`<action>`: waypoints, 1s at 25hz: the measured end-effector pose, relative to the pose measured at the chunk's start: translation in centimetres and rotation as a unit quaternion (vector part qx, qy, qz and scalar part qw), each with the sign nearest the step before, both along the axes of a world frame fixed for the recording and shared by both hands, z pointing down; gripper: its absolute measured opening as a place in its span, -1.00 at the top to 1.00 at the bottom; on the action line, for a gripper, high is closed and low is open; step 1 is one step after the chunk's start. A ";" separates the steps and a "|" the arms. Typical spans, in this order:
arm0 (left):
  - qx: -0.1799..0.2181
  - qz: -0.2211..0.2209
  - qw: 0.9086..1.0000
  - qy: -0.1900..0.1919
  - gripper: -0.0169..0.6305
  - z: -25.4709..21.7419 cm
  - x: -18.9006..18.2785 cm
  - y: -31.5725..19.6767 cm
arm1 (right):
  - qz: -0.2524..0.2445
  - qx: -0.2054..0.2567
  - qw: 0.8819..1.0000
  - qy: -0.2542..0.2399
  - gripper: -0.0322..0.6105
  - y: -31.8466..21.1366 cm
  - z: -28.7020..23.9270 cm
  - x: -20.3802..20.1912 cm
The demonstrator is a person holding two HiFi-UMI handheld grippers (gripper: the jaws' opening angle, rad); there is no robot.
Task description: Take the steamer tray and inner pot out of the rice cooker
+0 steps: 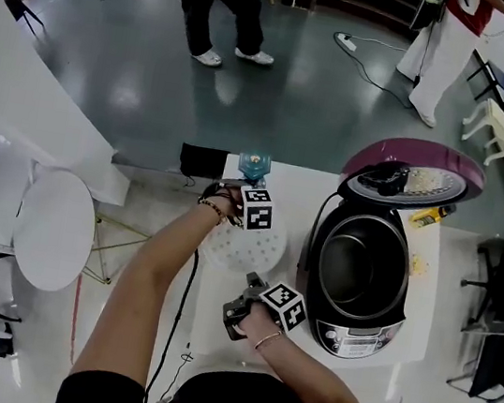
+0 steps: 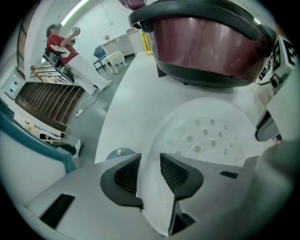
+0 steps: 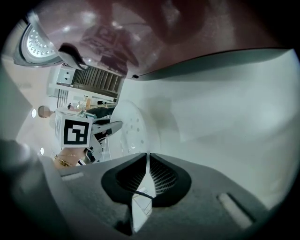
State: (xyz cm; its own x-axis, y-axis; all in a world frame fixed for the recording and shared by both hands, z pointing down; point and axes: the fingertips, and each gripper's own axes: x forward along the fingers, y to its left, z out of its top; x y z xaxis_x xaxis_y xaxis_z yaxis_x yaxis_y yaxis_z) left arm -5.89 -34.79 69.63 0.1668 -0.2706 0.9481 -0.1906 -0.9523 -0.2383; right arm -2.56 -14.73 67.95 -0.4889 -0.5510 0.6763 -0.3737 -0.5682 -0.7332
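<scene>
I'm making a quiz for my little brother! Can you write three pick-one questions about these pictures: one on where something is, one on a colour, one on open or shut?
1. Where is the white round plastic steamer tray? A) inside the round rice cooker B) on the white table beside the cooker C) on the floor
2. What colour is the cooker's lid on top? A) dark purple-red B) green C) yellow
3. How is that lid? A) shut B) swung open C) lying on the table
Answers: 1 B: it lies on the table, left of the cooker. 2 A: its top shows purple-red. 3 B: it stands up behind the uncovered metal inner pot.
</scene>
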 end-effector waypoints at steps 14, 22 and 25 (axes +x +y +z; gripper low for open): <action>-0.002 -0.012 1.000 0.028 0.31 0.0 -1.0 0.6 | 0.009 0.018 0.999 0.025 0.83 -0.7 -0.1 0.9; 0.000 -0.024 0.999 0.036 0.26 -0.4 -2.6 1.5 | 0.011 0.026 0.999 0.034 0.83 -0.8 -0.1 1.1; 0.002 -0.035 0.998 0.045 0.26 -0.8 -3.2 1.6 | 0.017 0.026 0.999 0.036 0.83 -0.9 -0.1 1.3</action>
